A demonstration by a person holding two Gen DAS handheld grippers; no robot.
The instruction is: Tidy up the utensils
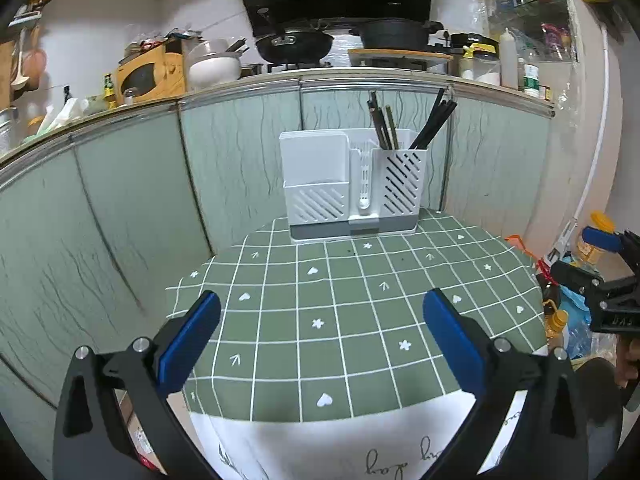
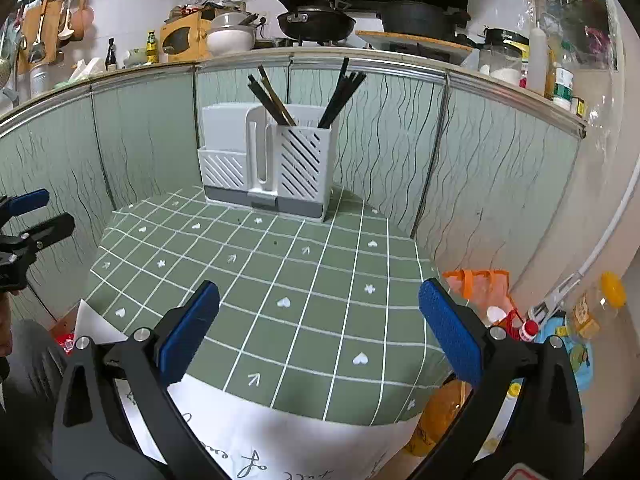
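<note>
Already upright at the back of the counter, a white utensil holder stands above centre in the left wrist view, its slotted front facing the cameras and its wider side running left to right. Green checked cloth covers the counter, and no loose utensil shows anywhere on it.

Both tools hang low over the near edge, well apart from the holder. The left gripper is spread wide with nothing between its blue pads, and so is the right gripper, seen bottom centre of its own view.

Dark chopsticks fill the holder's right-hand compartment in two bunches. Their long axes run near vertical, tips down in the bin: one bunch leans toward upper right, the other toward upper left, so the free ends fan apart above the rim. A white utensil, seemingly a fork or a slotted piece, sits vertical in the narrow middle slot; which it is cannot be told.

From here the likely trouble would be a reach that catches the splayed ends and levers the light holder over, or shoves it along the cloth. A grip taken high on a leaning stick could also let it swing and slip.
</note>
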